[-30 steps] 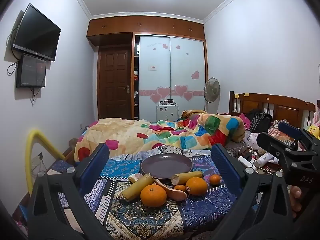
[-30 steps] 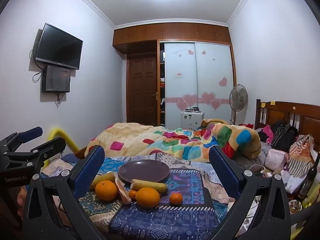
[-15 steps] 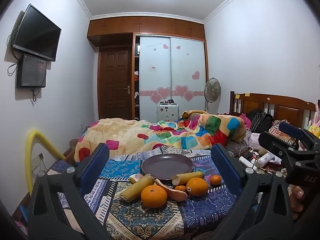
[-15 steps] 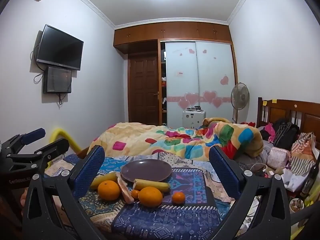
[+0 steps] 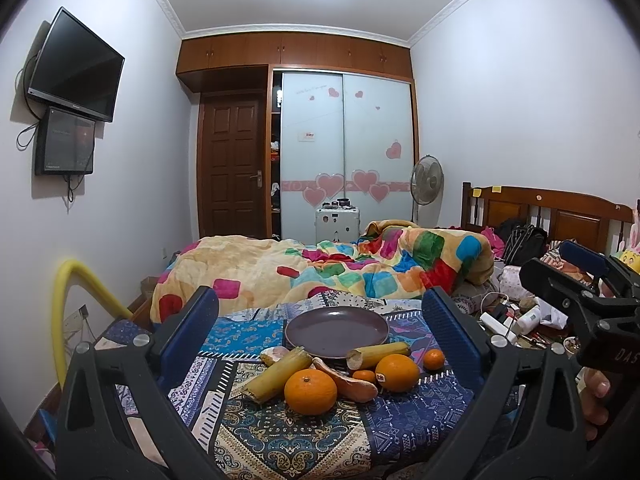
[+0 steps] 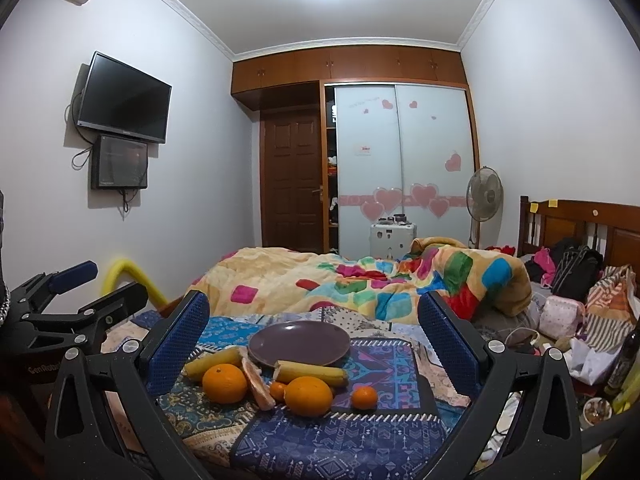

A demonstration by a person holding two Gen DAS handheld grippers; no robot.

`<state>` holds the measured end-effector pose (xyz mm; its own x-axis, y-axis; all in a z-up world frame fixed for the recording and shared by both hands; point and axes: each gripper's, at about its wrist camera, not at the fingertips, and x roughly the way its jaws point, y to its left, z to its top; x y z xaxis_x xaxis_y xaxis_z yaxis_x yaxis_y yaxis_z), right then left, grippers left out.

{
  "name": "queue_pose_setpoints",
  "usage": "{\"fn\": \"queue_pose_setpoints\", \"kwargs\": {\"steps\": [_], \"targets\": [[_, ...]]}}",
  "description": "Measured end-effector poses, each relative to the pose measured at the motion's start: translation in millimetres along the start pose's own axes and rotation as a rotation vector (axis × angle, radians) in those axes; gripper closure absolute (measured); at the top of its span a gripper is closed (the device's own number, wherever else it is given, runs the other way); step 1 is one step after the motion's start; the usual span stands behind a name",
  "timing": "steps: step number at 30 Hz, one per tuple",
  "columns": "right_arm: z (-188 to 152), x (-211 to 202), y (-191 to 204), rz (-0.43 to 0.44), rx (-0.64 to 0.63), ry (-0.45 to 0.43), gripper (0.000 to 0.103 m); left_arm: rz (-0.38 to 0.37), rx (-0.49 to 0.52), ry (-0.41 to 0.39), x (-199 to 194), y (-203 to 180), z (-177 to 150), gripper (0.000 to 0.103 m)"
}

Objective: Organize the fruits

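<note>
Both claws gaped wide, gripping nothing: left claw point(image 5: 320, 344), right claw point(image 6: 314, 344). Little had changed over the last second; both only hovered. Just ahead lay oranges point(image 5: 310, 391), cane pieces point(image 5: 278, 374), then the bare plate point(image 5: 337, 332) beyond. Sorting unstarted, I judged.

The plate point(image 5: 337, 327) lies bare on the patterned cloth point(image 5: 288, 436), open from above, but the near approach is crowded — two cane pieces point(image 5: 280, 374) point(image 5: 378, 354), two big oranges point(image 5: 310, 391) point(image 5: 397, 372), a sweet potato point(image 5: 346, 380) and small tangerines point(image 5: 433, 359) sit bunched against its near rim. Near cloth in front of the fruit is free. The rumpled quilt point(image 5: 320, 268) rises behind the plate — clutter point(image 5: 516, 316) blocks the right.
</note>
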<state>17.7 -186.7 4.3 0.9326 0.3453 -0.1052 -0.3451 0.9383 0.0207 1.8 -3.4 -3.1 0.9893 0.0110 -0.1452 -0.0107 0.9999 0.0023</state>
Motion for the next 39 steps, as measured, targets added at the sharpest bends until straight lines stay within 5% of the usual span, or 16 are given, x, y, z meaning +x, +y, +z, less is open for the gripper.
{"fn": "queue_pose_setpoints", "kwargs": {"steps": [39], "targets": [[1.3, -0.9, 5.6, 0.007, 0.004, -0.008, 0.0, -0.004, -0.013, -0.001, -0.7, 2.7, -0.3, 0.0]]}}
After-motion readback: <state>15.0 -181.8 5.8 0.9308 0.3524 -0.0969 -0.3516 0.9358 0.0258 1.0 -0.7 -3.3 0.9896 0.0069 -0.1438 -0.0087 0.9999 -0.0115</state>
